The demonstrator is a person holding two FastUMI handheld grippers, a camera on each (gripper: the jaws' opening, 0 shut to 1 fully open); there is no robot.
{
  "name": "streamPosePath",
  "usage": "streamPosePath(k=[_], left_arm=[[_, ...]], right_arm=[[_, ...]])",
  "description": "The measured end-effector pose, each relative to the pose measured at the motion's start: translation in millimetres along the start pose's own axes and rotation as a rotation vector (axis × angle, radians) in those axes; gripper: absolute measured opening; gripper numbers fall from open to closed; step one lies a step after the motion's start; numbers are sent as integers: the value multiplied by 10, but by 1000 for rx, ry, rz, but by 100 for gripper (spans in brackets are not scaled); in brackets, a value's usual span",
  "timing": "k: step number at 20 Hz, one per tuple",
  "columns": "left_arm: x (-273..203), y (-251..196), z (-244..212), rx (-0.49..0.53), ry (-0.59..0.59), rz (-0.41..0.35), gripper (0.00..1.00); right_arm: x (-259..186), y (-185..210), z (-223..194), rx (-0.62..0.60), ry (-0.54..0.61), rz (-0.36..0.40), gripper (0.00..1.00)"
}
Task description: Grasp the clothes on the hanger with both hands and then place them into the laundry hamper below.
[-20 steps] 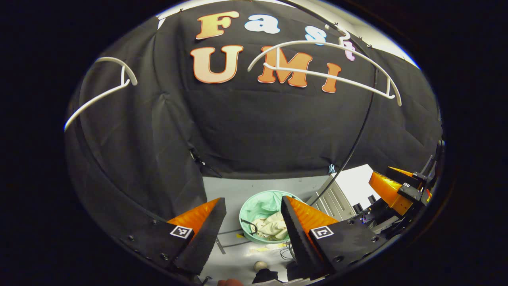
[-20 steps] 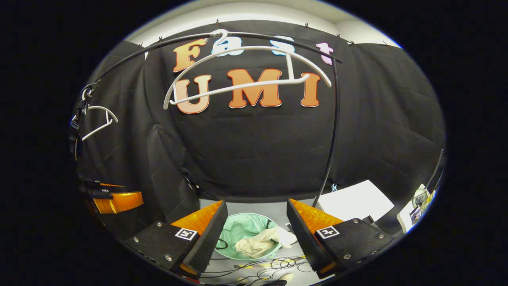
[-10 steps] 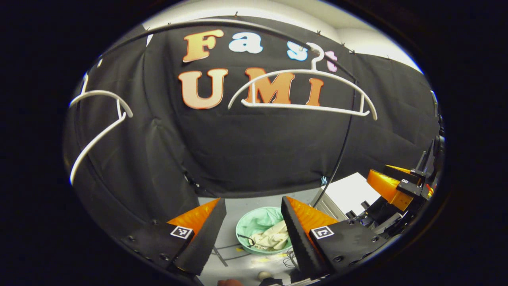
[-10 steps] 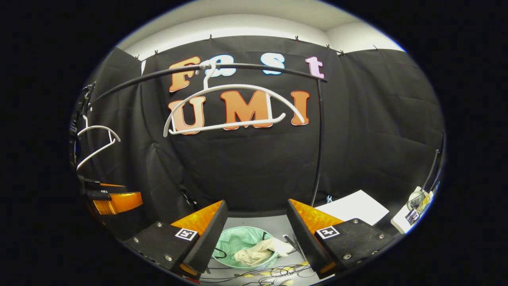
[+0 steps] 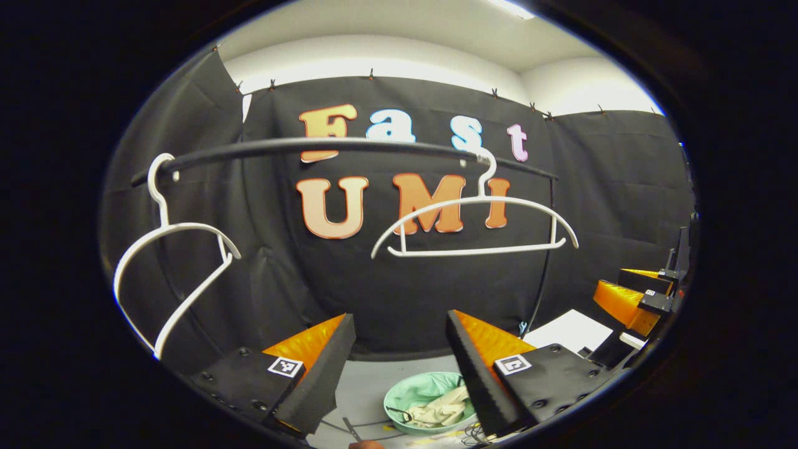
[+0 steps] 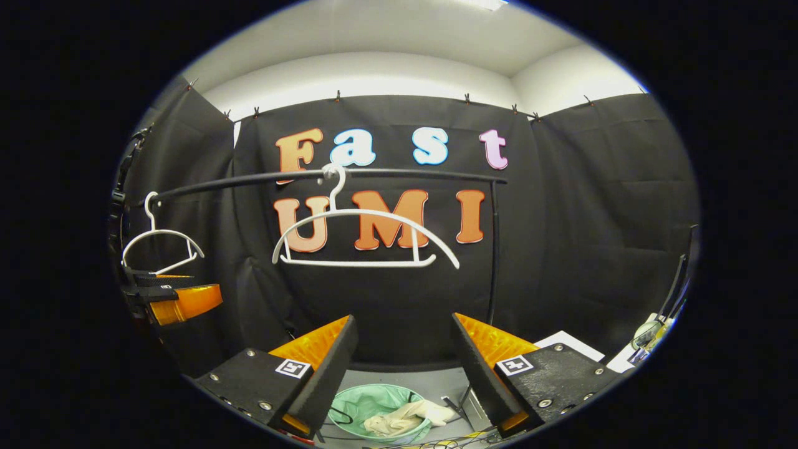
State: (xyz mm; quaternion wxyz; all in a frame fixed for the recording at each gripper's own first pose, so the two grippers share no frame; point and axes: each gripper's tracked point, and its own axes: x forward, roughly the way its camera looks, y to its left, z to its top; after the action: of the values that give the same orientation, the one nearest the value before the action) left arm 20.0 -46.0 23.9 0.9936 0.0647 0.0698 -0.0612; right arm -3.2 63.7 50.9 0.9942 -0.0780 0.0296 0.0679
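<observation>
In the left gripper view, the left gripper (image 5: 399, 358) stands wide open with nothing between its fingers, raised above the grey floor (image 5: 368, 390). Past its tips, down on that floor, sits the pale green laundry hamper (image 5: 405, 399), and the cream clothes (image 5: 439, 411) lie crumpled inside it, toward its near right side. A few thin cables (image 5: 477, 430) trail on the floor just beside the hamper's near rim.

In the right gripper view, the right gripper (image 6: 405, 355) is likewise spread wide and holds nothing. The hamper (image 6: 358, 405) shows low between its fingers, with the clothes (image 6: 405, 416) heaped in it and one fold draped over its right rim. At the left edge of this view the other gripper (image 6: 177, 299) appears, well apart.

Farther back, a black rail (image 5: 324, 147) runs across in front of the booth's black cloth wall (image 5: 405, 293). Two bare white hangers hook over it: the middle hanger (image 5: 475, 227) near the rail's right end and the side hanger (image 5: 171, 274) at its left end. A white board (image 5: 570, 330) lies on the floor at the right, beside the rail's upright post. Above the cloth, a white wall (image 6: 374, 72) meets the ceiling.
</observation>
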Motion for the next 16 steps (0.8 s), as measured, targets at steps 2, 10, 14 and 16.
streamPosePath(k=[2,10,14,16], left_arm=[[-56,81,121,-21,-40,27,99],[-110,335,237,-82,-106,102,94],[-130,473,250,-75,-121,151,94],[-139,505,250,-84,-121,153,94]], right_arm=[[-16,-78,179,-17,-37,-12,93],[-39,-171,127,21,-41,-30,93],[-31,-130,150,19,-51,-20,98],[-30,-126,156,24,-52,-18,93]])
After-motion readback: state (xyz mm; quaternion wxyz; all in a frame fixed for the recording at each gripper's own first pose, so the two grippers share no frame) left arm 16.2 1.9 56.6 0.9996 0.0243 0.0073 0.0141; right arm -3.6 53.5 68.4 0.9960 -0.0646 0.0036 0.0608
